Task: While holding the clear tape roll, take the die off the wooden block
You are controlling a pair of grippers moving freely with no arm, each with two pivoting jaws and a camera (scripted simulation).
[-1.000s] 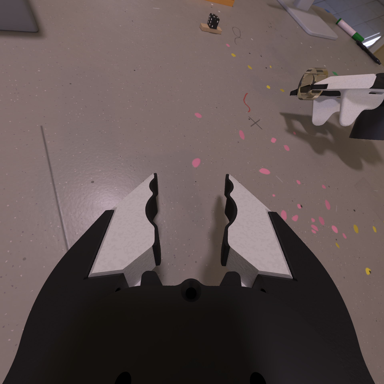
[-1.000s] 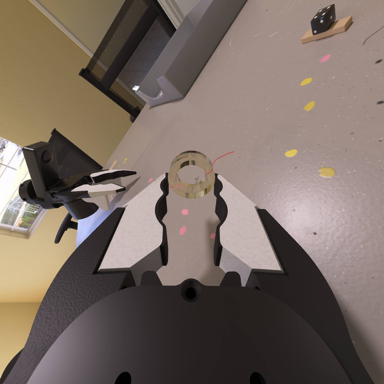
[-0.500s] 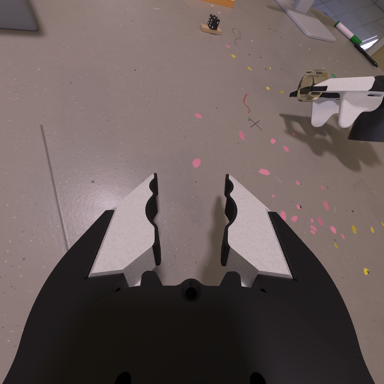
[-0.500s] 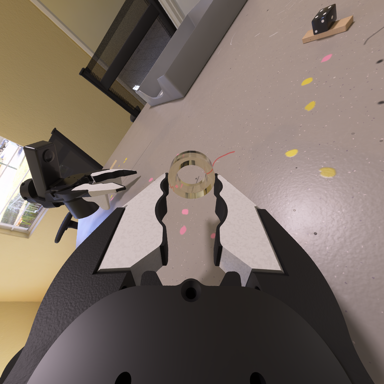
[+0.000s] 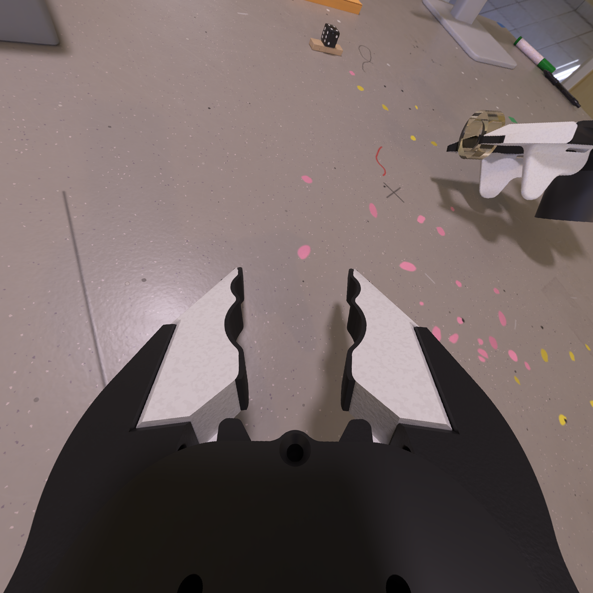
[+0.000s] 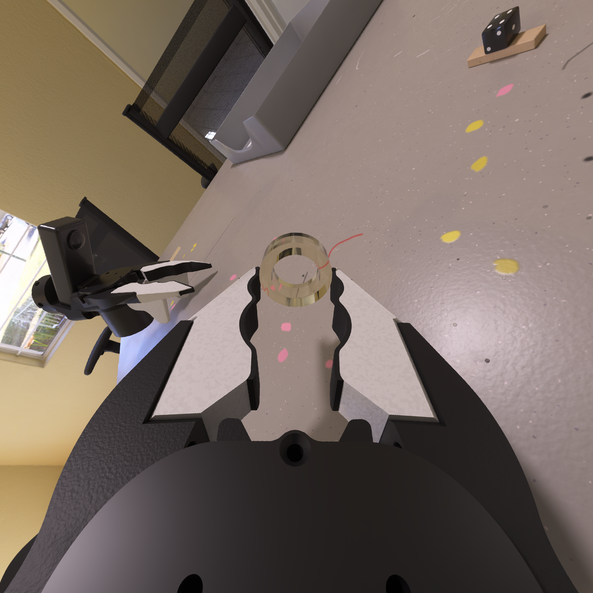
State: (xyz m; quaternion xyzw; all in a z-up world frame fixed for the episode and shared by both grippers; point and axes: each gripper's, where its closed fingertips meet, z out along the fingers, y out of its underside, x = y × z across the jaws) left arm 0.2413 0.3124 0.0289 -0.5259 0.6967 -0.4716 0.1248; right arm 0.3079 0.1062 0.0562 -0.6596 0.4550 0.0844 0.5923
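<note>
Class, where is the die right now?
In the left wrist view, the die sits far ahead, on the wooden block, beside a dark scribble.

A grey speckled tabletop carried pink and yellow paint flecks, a red squiggle and a pencilled cross. At its far right edge lay a white marker with a green cap beside a black pen. A pale grey monitor stand base stood near them. An orange wooden slab lay at the far edge.
</note>
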